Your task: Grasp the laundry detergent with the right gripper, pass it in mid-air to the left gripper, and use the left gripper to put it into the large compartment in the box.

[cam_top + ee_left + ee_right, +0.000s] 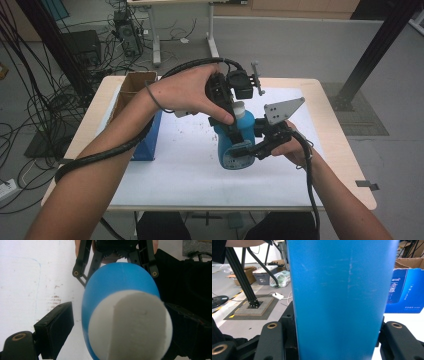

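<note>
Blue bottle with white cap stands upright mid-tabletop on white sheet. Right tongs clamped on bottle's body from right side. Left tongs come down from above, spread apart around cap, left pad clear of it. Blue carton stands at left, apart from bottle.

You can see white print on the side of the blue box, Chinese characters too blurred and small to read. The label low on the blue bottle is likewise illegible from above.
</note>
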Available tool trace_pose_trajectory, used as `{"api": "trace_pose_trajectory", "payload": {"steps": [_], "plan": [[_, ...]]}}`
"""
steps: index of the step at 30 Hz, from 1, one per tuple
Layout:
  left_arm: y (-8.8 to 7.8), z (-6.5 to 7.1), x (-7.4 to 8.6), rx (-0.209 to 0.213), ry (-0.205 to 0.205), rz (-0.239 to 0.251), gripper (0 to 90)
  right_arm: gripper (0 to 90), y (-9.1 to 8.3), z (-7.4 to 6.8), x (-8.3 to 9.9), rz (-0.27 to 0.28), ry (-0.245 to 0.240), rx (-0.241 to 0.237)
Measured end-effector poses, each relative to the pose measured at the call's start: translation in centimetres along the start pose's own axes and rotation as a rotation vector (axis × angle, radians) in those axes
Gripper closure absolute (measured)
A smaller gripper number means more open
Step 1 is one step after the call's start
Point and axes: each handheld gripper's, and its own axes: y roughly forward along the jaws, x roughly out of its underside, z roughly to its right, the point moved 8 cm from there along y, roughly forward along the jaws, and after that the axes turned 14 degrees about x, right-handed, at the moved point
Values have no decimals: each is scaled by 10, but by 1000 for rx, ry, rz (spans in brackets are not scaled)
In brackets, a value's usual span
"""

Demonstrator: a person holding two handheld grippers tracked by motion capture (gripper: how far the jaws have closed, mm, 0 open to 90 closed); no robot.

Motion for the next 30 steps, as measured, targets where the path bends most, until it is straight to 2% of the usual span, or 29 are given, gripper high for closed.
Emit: {"api": "trace_pose_trajectory", "payload": {"steps": [30], "plan": [[1,3,-1,-5,3,-13,117,441,-1,-1,-2,1,-4,-3]]}}
